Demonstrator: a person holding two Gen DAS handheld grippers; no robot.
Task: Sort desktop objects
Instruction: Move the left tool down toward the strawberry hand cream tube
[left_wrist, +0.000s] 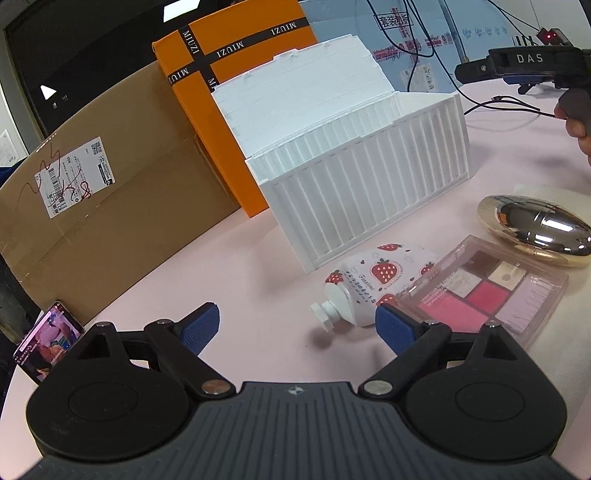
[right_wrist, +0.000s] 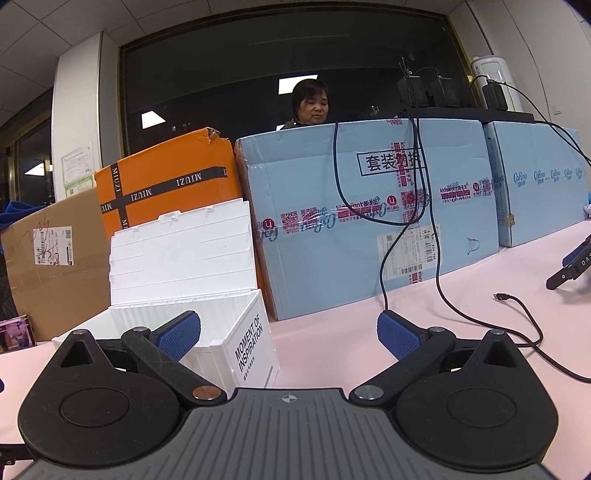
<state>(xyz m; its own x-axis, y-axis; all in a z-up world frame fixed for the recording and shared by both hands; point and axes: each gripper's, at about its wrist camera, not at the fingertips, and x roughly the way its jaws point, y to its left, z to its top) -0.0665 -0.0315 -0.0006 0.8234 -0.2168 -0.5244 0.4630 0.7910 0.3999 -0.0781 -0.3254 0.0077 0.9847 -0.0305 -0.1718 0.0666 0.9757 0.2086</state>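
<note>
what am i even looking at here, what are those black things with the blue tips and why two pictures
Each picture comes from a fisheye camera mounted on a hand-held gripper that a person carries, looking out along its two blue-padded fingers. The left hand-held gripper is open and holds nothing; ahead of it on the pink table lie a strawberry tube, a makeup palette and a shiny egg-shaped case, beside an open white box. The right hand-held gripper is also open and empty, facing the same box and cardboard boxes.
</note>
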